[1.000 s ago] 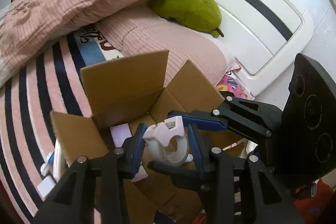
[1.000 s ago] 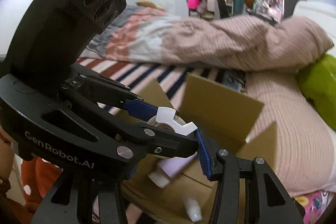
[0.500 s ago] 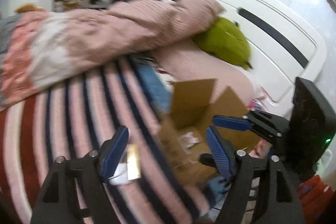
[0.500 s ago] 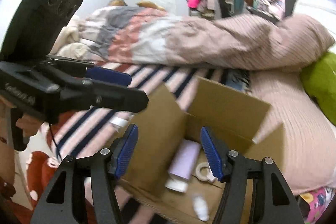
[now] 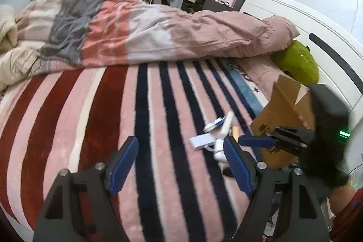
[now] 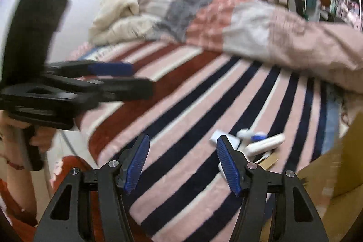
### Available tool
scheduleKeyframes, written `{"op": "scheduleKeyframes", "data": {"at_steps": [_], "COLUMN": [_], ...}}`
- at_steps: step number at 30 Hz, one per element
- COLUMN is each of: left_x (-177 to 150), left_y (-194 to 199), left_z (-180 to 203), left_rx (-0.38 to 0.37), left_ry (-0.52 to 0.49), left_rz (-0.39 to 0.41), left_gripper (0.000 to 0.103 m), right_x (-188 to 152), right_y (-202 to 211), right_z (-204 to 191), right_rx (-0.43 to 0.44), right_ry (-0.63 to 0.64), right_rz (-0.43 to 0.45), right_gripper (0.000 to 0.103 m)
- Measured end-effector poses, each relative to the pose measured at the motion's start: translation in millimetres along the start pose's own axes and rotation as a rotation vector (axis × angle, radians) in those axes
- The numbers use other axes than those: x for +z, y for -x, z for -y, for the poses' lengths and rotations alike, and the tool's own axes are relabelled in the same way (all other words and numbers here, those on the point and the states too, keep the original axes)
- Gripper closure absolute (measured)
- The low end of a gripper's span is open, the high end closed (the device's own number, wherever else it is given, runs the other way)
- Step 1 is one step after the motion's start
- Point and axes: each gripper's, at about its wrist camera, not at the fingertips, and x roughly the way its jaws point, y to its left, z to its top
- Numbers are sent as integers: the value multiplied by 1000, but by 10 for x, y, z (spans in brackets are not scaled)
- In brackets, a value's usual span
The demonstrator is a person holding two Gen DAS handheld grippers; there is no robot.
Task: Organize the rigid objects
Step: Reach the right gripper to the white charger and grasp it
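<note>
While both my left claw [image 5: 181,165] and right claw [image 6: 182,162] gaped empty, a cluster of small white items [image 5: 215,135] lay unsorted on the bed [image 5: 113,110] beside the cardboard box [image 5: 283,115].

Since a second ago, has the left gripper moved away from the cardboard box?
Yes. The left gripper, open and empty, has swung left off the cardboard box, which now sits at the right edge of its view, and points over the striped blanket.
</note>
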Motion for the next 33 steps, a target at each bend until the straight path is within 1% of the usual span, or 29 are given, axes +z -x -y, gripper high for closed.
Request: {"op": "scheduleKeyframes", "data": {"at_steps": [3, 4, 5, 6, 8, 10, 14, 16, 18, 22, 24, 25, 27, 29, 30, 31, 33], "left_x": [-98, -123, -143, -160, -172, -176, -177, -188, -206, -207, -216, -224, -227, -214, -196, -179, -126], "left_y": [-121, -147, -179, -198, -263, -309, -362, -371, -371, -357, -332, -316, -284, -252, -234, -219, -185], "left_z": [-134, -160, -195, -225, -281, -335, -389, -408, -421, -443, -438, -435, -426, -421, -408, -393, -338], "left_rx": [-3, 1, 4, 2, -4, -9, -10, -10, -10, -8, -5, -4, 1, -4, -19, -38, -87], "left_ry": [12, 13, 15, 20, 31, 44, 52, 58, 67, 79, 81, 81, 82, 84, 87, 90, 91], "left_rz": [-24, -30, -37, -41, -49, -55, -62, -64, -69, -77, -76, -76, -80, -82, -83, -82, -73], "left_gripper": [28, 28, 28, 28, 28, 28, 28, 28, 28, 28, 28, 28, 28, 28, 28, 28, 28], "right_x": [-46, -65, -66, -74, -69, -31, 61, 82, 83, 95, 101, 103, 105, 111, 117, 128, 167], "right_y": [-369, -524, -579, -683, -800, -850, -1014, -1078, -1104, -1149, -1190, -1199, -1160, -1097, -1063, -1024, -897], "right_z": [177, 266, 311, 378, 463, 489, 498, 461, 425, 394, 406, 418, 396, 329, 291, 245, 152], "right_rx": [-48, -76, -96, -123, -141, -151, -153, -178, -190, -215, -219, -215, -194, -184, -177, -146, -86], "right_ry": [-47, -67, -75, -82, -85, -69, -60, -44, -36, -22, -29, -39, -49, -27, -11, -1, 4], "right_rz": [-78, -111, -124, -143, -164, -156, -193, -209, -215, -235, -251, -248, -225, -195, -184, -186, -160], "right_gripper": [45, 45, 45, 47, 52, 52, 52, 52, 50, 49, 44, 44, 50, 51, 93, 94, 94]}}
